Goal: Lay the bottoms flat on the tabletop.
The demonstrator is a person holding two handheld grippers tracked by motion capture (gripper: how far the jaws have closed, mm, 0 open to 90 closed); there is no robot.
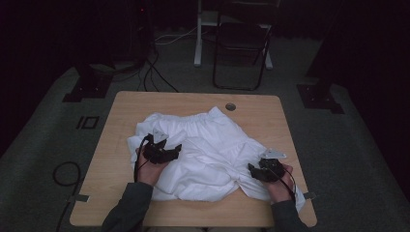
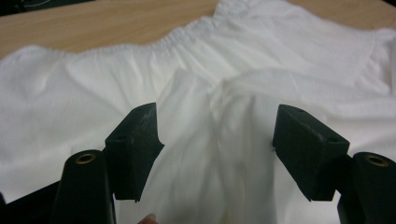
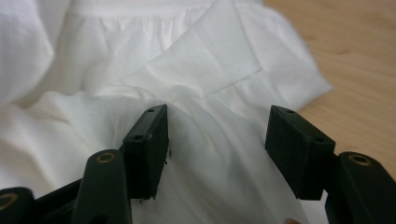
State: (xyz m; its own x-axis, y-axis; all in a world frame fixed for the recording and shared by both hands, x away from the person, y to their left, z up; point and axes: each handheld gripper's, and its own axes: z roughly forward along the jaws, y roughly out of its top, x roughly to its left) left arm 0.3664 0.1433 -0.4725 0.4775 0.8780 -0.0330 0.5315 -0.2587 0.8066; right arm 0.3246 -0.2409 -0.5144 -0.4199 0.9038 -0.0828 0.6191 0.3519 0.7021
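White shorts [image 1: 203, 150] with a gathered elastic waistband [image 2: 154, 42] lie rumpled across the wooden table [image 1: 251, 104]. My left gripper [image 1: 175, 150] rests over the garment's left part, open, with a raised fold of cloth [image 2: 224, 140] between its jaws. Over the lower right leg of the shorts my right gripper [image 1: 252, 168] is open too, and white fabric [image 3: 210, 140] bulges up between its jaws. A folded corner of cloth [image 3: 210, 56] lies just beyond the right gripper [image 3: 217, 135]. The left gripper [image 2: 217, 135] faces the waistband.
A round hole [image 1: 230, 106] sits near the table's far edge. A dark folding chair [image 1: 241, 43] and a white stand leg [image 1: 198, 34] are behind the table. Cables [image 1: 65, 174] lie on the grey carpet at the left.
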